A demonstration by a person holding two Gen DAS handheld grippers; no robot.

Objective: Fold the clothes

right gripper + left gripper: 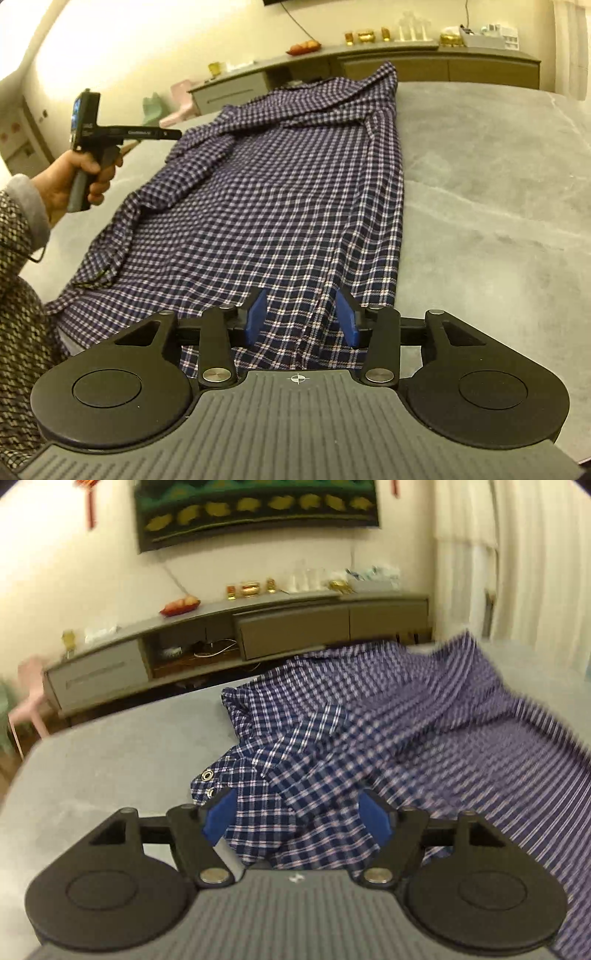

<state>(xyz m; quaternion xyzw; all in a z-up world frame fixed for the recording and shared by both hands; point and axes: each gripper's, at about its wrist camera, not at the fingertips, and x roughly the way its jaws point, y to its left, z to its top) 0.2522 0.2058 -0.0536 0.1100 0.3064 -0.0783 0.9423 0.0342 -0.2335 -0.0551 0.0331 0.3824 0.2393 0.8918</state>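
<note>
From the left wrist camera, I saw my left claw (297,814) with its 2 blue pads (218,814) spread apart and nothing pinched between them. The shirt (369,716) lay directly ahead of the claw, and a rumpled plaid fold with a snap (207,775) on it sat between and below the pads; I could not tell whether the pads touched the cloth. The rest of the shirt ran off ahead and to the right of the claw, blurred. Bare grey table (110,753) showed to the claw's left. Far ahead, beyond the table, stood a low cabinet (258,627) against the wall, with a dark hanging (255,509) above it.

From the right wrist camera, my right claw (301,317) also had its 2 blue pads (255,317) apart, gripping nothing. The shirt (277,184) lay spread flat on the table (498,184), stretching from just under the claw straight ahead to the far edge. Its near hem ran beneath the pads, and a lengthwise crease passed just inside the right pad. The left sleeve area, ahead and to the claw's left, was bunched up. Further left and raised above the table, I saw my left hand (79,181) holding the left claw (173,134), clear of the shirt. The table to the right of the claw was bare grey stone pattern. The cabinet (406,62) sat far ahead.
</note>
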